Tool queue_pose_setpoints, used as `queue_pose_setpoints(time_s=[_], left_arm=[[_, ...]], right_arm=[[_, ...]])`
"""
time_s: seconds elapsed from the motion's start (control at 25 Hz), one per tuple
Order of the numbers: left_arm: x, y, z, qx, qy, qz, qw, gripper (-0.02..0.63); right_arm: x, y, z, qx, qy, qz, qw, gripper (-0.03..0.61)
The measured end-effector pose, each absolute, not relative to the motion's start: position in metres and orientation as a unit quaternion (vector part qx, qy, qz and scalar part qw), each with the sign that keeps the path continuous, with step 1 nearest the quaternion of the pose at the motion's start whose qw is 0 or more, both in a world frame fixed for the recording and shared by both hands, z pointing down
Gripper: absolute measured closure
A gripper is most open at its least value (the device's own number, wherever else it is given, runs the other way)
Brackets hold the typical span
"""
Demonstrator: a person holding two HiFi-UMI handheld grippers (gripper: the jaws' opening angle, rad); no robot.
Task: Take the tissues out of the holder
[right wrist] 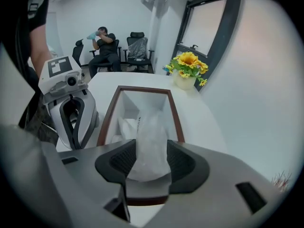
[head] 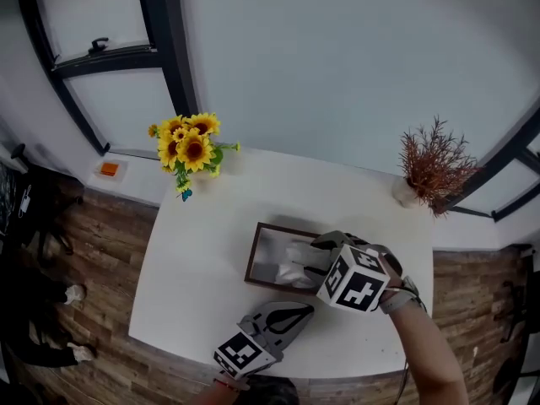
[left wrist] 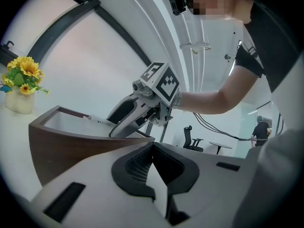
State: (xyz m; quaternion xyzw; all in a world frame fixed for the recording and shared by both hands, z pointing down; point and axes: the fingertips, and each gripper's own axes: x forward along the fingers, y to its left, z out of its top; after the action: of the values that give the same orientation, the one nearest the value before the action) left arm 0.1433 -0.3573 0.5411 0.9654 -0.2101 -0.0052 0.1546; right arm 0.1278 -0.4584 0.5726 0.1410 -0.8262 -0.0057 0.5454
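A dark wooden tissue holder lies on the white table, with white tissue packets inside. My right gripper reaches into it from the right. In the right gripper view a clear-wrapped tissue packet stands up between the jaws of the right gripper, over the holder; the jaws are spread wide around it and I call them open. My left gripper rests on the table just in front of the holder, shut and empty. The left gripper view shows the holder wall and the right gripper above it.
A vase of sunflowers stands at the table's far left corner and a dried red plant at the far right. The table's front edge runs close behind the left gripper. A person sits on a chair far behind.
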Motion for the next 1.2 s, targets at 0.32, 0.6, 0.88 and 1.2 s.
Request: queue_pose_setpoints(time_s=[0.32,0.6,0.88,1.2], left_arm=[[0.135,-0.359,0.546,0.961,-0.223,-0.008,0.162,0.606],[0.134,-0.360,0.550,0.958,-0.231,-0.014,0.169,0.606],[0.130,-0.359,0.548,0.955,-0.238,-0.016,0.175,0.606],[0.122,-0.364,0.543,0.954,-0.247,-0.011,0.168,0.606]], right_arm=[[0.125,-0.456,0.600,0.115,-0.777,-0.035,0.618,0.402],[0.125,-0.460,0.604,0.107,-0.764,-0.046,0.634,0.405],[0.124,-0.459,0.599,0.111,-0.768,-0.061,0.628,0.491],[0.135,-0.455,0.558,0.196,-0.845,0.001,0.498,0.497]])
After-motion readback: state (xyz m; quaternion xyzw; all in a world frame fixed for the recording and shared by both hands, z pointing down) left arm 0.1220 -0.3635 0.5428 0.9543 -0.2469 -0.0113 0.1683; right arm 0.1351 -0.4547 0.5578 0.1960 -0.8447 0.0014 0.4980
